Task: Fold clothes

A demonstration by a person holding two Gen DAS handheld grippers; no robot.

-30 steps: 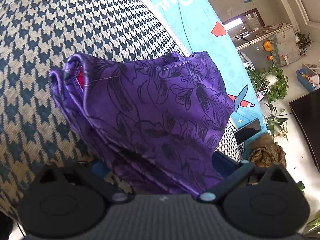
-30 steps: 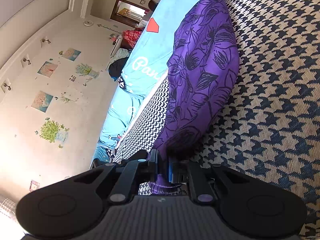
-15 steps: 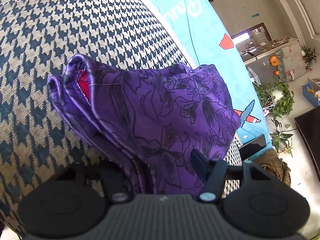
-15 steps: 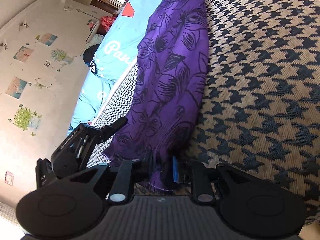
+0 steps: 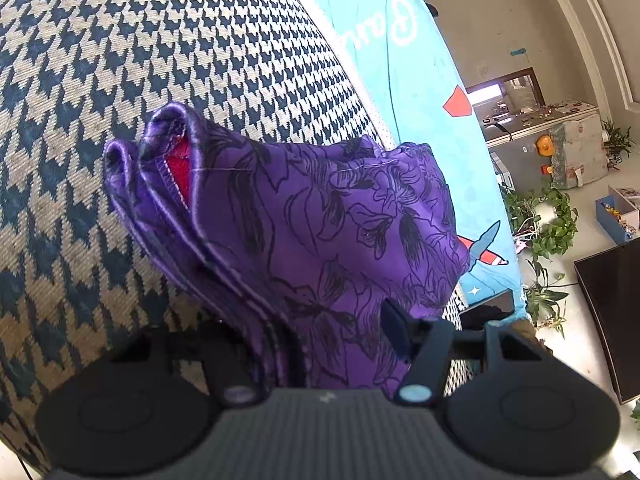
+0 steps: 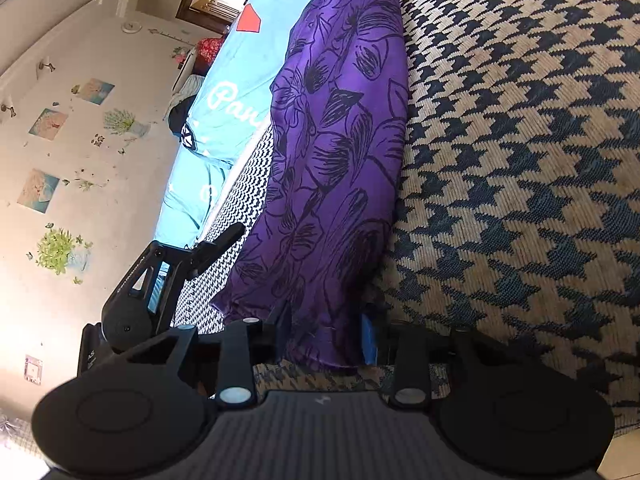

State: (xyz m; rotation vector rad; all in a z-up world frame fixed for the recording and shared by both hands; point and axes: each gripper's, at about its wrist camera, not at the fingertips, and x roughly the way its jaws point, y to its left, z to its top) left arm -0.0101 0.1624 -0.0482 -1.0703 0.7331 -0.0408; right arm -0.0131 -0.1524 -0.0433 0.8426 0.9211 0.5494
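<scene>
A purple garment (image 5: 320, 220) with a black flower print lies folded into a long bundle on the navy-and-beige houndstooth cover (image 5: 120, 60). A red patch shows in the opening at its far end. My left gripper (image 5: 320, 332) is shut on the thick near end of the bundle; its left finger is hidden under the cloth. In the right wrist view the same garment (image 6: 340, 140) stretches away from me. My right gripper (image 6: 326, 336) stands open, with the garment's end lying loosely between its fingers. The left gripper's body (image 6: 136, 300) shows at the garment's left.
A turquoise printed sheet (image 5: 420, 80) runs along the far side of the houndstooth cover (image 6: 520, 160). Beyond it stand potted plants (image 5: 552, 220), a cluttered counter (image 5: 560, 132) and a dark flat surface (image 5: 612, 312). A wall with picture stickers (image 6: 60, 160) is at the left.
My left gripper has gone from wide open to shut on the garment's end. My right gripper, shut on the other end before, has opened as the garment came down onto the cover.
</scene>
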